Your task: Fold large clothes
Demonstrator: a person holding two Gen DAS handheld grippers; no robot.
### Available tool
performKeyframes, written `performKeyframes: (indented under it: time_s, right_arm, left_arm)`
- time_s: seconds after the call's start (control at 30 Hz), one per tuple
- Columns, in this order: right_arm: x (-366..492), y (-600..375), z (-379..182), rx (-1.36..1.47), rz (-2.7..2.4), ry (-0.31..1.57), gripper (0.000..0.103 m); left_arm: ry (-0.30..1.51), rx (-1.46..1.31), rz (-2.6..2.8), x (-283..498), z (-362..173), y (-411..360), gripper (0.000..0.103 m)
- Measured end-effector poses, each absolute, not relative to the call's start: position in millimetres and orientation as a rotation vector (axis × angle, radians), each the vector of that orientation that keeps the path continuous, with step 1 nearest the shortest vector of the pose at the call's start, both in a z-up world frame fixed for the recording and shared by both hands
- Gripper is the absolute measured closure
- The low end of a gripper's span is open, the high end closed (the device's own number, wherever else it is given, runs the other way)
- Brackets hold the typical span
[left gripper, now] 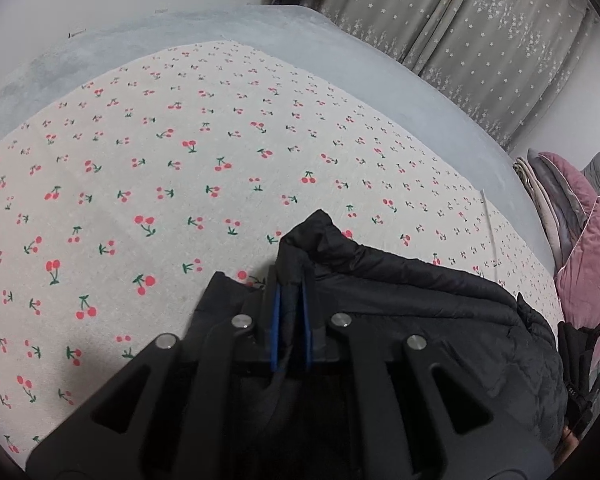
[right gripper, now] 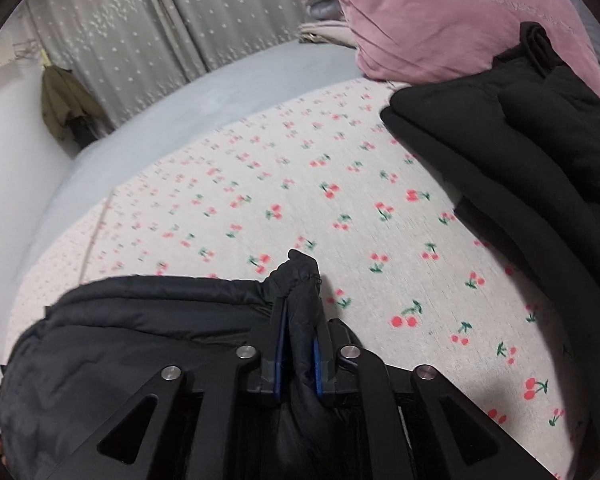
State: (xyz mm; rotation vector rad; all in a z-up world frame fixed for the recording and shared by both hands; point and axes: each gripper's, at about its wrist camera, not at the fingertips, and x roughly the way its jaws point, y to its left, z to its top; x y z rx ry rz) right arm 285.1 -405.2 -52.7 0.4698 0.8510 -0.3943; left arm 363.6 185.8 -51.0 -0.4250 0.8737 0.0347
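Left gripper (left gripper: pixel 291 280) clamped on a bunched corner of black puffer jacket (left gripper: pixel 400 312), blue pads (left gripper: pixel 275 320) pressed against the fabric. Right gripper (right gripper: pixel 300 312) likewise closed narrow on another bunched corner of same jacket (right gripper: pixel 140 332). Jacket bulk slung between both grippers, over near edge of cherry-print sheet (left gripper: pixel 180 184). Right view only: second dark padded garment (right gripper: pixel 540 148) piled on sheet beside pink pillow (right gripper: pixel 440 16), and olive garment (right gripper: pixel 60 100) hanging past sheet's far edge. Left view only: stacked folded bedding (left gripper: pixel 540 192) behind the pillow. Gray cover (left gripper: pixel 220 32) bordering sheet's far edge. Broad bare stretch of sheet beyond jacket, toward curtain (left gripper: pixel 480 32).
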Motion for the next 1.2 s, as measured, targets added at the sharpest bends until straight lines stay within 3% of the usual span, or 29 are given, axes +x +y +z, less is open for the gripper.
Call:
performKeyframes:
  time_s: [0.07,0.23,0.27,0.3,0.33,0.37,0.43,0.5,0.7,0.9,1.2]
  right_arm:
    - [283.7,-408.7,-54.7,0.493,-0.398,0.857,0.08]
    - [263.2,-415.6,-28.7,0.636,-0.336,0.847,0.076]
    - [249.0,-412.7,-7.5,0.657,-0.307,0.792,0.065]
    - [237.6,-406.3,9.8,0.639,-0.29,0.754,0.033]
    - [229.6,-400.7,22.0,0.618,-0.281,0.727,0.017]
    - [217.6,-392.4,37.2,0.586,-0.269,0.689,0.007]
    - [194.5,-373.6,59.9,0.518,-0.25,0.656,0.007]
    - [180.1,-350.9,66.8,0.46,-0.229,0.741,0.007]
    - [165.2,-275.9,35.6,0.317,-0.129,0.9,0.007]
    - [181.9,-265.9,-20.1,0.339,-0.136,1.0,0.007]
    - [194.0,-258.3,-48.7,0.268,-0.148,1.034,0.0]
  left_arm:
    - [0.881,-0.451,0.036,364.9,-49.5,188.8,0.083]
    - [0.857,-0.469,0.03,346.1,-14.2,196.2,0.076]
    - [0.821,-0.469,0.015,336.8,0.4,196.4,0.063]
    - [0.784,-0.47,-0.009,326.7,15.4,195.2,0.054]
    - [0.755,-0.472,-0.026,317.5,27.1,193.4,0.044]
    - [0.726,-0.472,-0.044,306.7,39.1,189.9,0.044]
    - [0.703,-0.461,-0.087,288.0,55.9,178.3,0.042]
    - [0.716,-0.435,-0.13,268.1,61.7,156.6,0.04]
    - [0.829,-0.167,-0.128,228.2,30.9,67.2,0.04]
    - [0.897,-0.078,-0.108,225.9,-5.3,47.1,0.04]
    - [0.929,-0.008,-0.068,237.3,-27.5,40.1,0.038]
